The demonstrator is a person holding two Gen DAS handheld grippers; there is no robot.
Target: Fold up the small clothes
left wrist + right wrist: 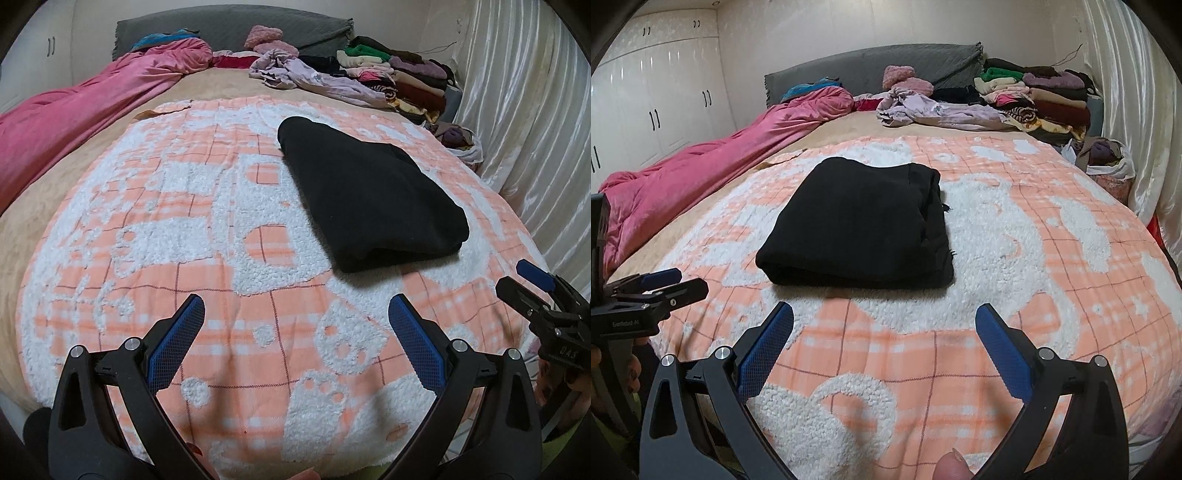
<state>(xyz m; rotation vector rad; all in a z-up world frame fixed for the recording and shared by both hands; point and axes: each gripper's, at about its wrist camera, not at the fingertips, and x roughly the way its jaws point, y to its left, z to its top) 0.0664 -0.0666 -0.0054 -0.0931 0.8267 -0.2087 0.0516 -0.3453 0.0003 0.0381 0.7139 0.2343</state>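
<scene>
Left gripper (295, 308) wide, empty, low over blanket (207, 236); right gripper (884, 314) likewise, short of folded black garment (857, 225).

Open blanket (1015, 229) around the folded black garment (860, 225), pink quilt (713, 166) left, clothes pile (1034, 99) far right

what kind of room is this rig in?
Most likely a home bedroom. A bed with a grey headboard fills the view, white built-in wardrobes line one wall, and stacks of folded clothes sit by the curtain. A folded black garment lies on the peach blanket.
</scene>
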